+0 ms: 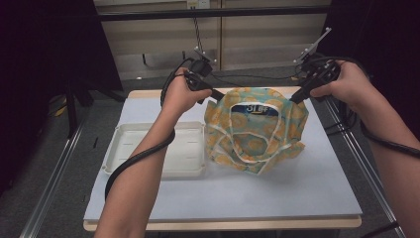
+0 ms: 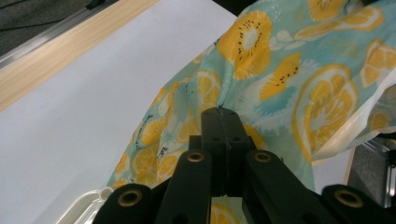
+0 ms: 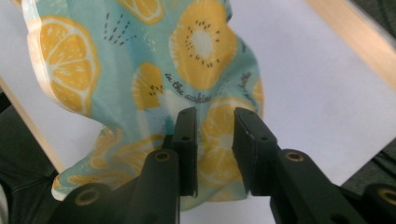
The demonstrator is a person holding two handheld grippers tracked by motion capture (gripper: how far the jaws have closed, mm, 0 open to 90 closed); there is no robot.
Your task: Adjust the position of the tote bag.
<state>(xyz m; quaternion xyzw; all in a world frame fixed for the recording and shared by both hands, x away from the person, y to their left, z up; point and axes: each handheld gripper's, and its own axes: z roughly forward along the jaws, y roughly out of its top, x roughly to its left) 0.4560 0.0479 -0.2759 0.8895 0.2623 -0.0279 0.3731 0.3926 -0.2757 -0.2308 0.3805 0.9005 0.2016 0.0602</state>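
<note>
High view: a white-topped table (image 1: 307, 188) with a pale wooden edge is seen from above, and on it, toward the far middle, a teal fabric tote bag (image 1: 255, 131) printed with yellow citrus and kiwi slices is held partly raised, its mouth open toward the camera and its white-edged handles looped over the front. Just beside the bag, on the table's left part, a shallow white plastic tray (image 1: 124, 153) is laid flat; its near right corner is close to the bag's lower folds, though contact cannot be confirmed. The left gripper (image 1: 214, 94) is gripped by the left hand (image 1: 181, 94) at the bag's upper left corner, and the right gripper (image 1: 298, 95) is gripped by the right hand (image 1: 346, 84) at the upper right corner; a black cable (image 1: 133, 161) is draped around the left forearm. In the left gripper view, the left gripper (image 2: 222, 116) is seen with its jaws pressed together, a thin fold of the tote bag (image 2: 289, 70) being pinched between the tips, with the white table surface (image 2: 84, 102) beyond. In the right gripper view, the right gripper (image 3: 215, 135) is seen with its jaws spread apart, the printed cloth of the tote bag (image 3: 154, 60) lying in and behind the gap; whether the fabric is touched by either jaw cannot be told.
</note>
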